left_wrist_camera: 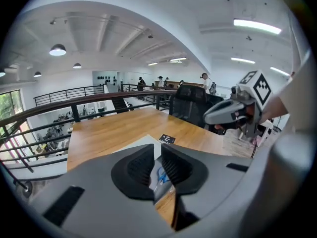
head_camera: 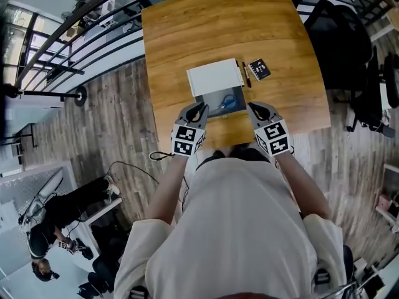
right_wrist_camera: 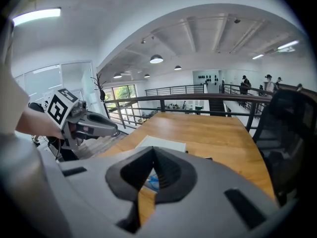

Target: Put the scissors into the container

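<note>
Blue-handled scissors lie inside a shallow grey container near the front edge of the wooden table. A white lid lies just behind the container. My left gripper hovers at the container's left front corner. Its jaws stand a narrow gap apart with nothing between them, and the scissors show through the gap. My right gripper hovers at the right front corner, empty, with its tips together. Below those tips the scissors are partly visible.
A pen and a small black card lie to the right of the lid. A black chair stands at the table's right side. A railing runs along the left, and a person is on the floor at lower left.
</note>
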A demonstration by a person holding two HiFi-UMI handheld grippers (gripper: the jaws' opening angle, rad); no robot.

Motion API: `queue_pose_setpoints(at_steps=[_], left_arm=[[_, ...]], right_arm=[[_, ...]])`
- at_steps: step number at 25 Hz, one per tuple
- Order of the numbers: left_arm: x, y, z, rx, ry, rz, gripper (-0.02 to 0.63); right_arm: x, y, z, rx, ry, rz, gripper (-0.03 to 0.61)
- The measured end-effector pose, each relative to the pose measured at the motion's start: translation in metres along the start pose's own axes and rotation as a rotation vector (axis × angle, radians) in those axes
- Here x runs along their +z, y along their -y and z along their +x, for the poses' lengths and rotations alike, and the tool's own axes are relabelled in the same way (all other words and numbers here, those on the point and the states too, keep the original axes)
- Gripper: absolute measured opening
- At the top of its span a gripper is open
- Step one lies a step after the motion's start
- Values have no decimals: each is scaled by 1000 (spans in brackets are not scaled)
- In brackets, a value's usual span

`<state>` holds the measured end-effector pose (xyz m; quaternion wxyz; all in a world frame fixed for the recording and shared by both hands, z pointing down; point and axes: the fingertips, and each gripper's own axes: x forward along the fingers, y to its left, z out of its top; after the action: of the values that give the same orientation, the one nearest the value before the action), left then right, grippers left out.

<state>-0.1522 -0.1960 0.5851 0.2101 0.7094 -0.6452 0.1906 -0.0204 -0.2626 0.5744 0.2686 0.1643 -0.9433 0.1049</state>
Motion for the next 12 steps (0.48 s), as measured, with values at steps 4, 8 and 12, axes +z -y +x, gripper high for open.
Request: queue_pose_setpoints(at_steps=[4, 8, 12], left_arm=[[4, -7, -39, 12, 52, -56, 28], [2, -10, -71, 17, 82, -91, 15], [-1, -8, -97, 9, 103, -107, 8]], right_arm=[[10, -22, -12, -24, 15, -14, 3], [19, -41, -23, -53, 36, -19, 3], [26, -57, -39, -81, 72, -15, 3]])
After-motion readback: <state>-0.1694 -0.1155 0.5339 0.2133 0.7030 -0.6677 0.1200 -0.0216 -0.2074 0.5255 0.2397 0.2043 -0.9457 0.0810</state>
